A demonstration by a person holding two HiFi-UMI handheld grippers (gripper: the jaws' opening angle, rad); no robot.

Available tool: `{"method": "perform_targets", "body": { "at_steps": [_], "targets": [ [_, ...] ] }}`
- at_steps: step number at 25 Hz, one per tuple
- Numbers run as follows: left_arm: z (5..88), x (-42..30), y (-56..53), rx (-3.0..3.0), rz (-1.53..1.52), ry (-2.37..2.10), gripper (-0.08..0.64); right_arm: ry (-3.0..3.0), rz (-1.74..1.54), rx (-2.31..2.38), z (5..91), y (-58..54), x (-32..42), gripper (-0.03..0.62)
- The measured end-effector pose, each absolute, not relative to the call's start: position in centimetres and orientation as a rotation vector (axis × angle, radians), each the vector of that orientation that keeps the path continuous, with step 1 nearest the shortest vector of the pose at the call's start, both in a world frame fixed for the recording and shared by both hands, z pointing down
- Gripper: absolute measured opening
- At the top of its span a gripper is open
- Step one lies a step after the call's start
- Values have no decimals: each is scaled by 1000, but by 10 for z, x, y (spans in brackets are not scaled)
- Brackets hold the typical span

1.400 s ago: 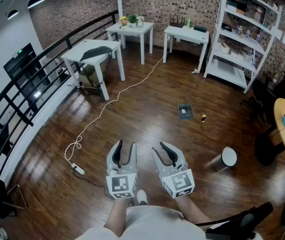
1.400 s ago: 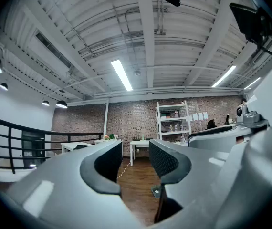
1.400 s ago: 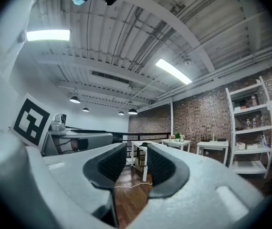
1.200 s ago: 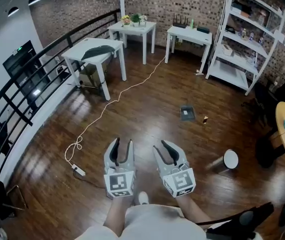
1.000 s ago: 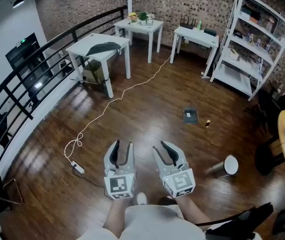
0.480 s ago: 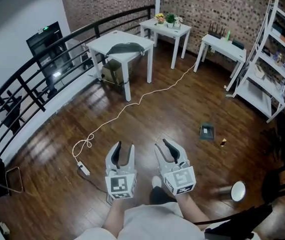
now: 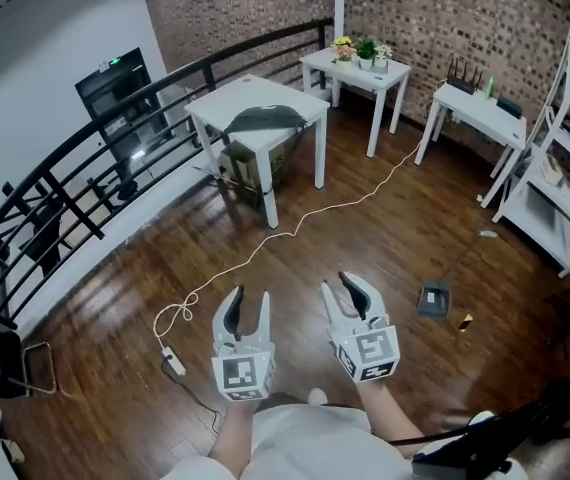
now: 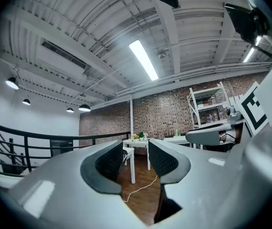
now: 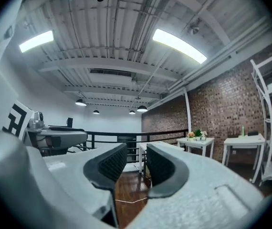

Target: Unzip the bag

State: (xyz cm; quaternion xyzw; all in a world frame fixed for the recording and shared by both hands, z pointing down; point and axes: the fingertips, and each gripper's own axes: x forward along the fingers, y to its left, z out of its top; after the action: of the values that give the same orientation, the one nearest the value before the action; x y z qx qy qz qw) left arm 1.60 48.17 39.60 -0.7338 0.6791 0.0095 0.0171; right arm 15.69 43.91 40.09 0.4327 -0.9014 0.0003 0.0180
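Railing [image 7: 65, 183] runs along the left side of the room. Next comes a white table [image 7: 215, 118], well apart from the person. The left gripper [image 7: 248, 298] is held out low in front of the body. Its jaws stand a little way apart and nothing is between them. A dark, flat thing lies on the table top; I think it is the bag [image 7: 265, 118]. It is too far away to show its zip. A white cable [image 7: 300, 220] snakes over the floor between the table and the person. The right gripper [image 7: 355, 288] is just beside the left one, its jaws also a little apart and holding nothing.

The job has not begun; I think the step now is to get to the table. To do it well, step over the cable, not on it. Find the zip tab first. Then one gripper should hold the bag beside the zip, and the other should pinch the tab and pull along the zip.
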Motion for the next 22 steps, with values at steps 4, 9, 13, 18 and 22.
{"method": "perform_targets", "body": {
  "at_steps": [4,9,13,18,22],
  "targets": [
    [409,6,432,-2283,-23,2176,189,-2800,72,1262,420,392,144,115],
    [429,-9,345,-2301,-36,2156,189,-2800,74,1215,438,316,116,115],
    [438,-29,256,-2352,-13,2123,189,-2760,67,1249,450,237,95,114],
    [417,-55,136,-2399,45,2061,189,-2721,0,1276,430,120,65,114],
    [399,-89,49,-2424,85,2017,189,-2719,-72,1286,408,32,25,114]
  ]
}}
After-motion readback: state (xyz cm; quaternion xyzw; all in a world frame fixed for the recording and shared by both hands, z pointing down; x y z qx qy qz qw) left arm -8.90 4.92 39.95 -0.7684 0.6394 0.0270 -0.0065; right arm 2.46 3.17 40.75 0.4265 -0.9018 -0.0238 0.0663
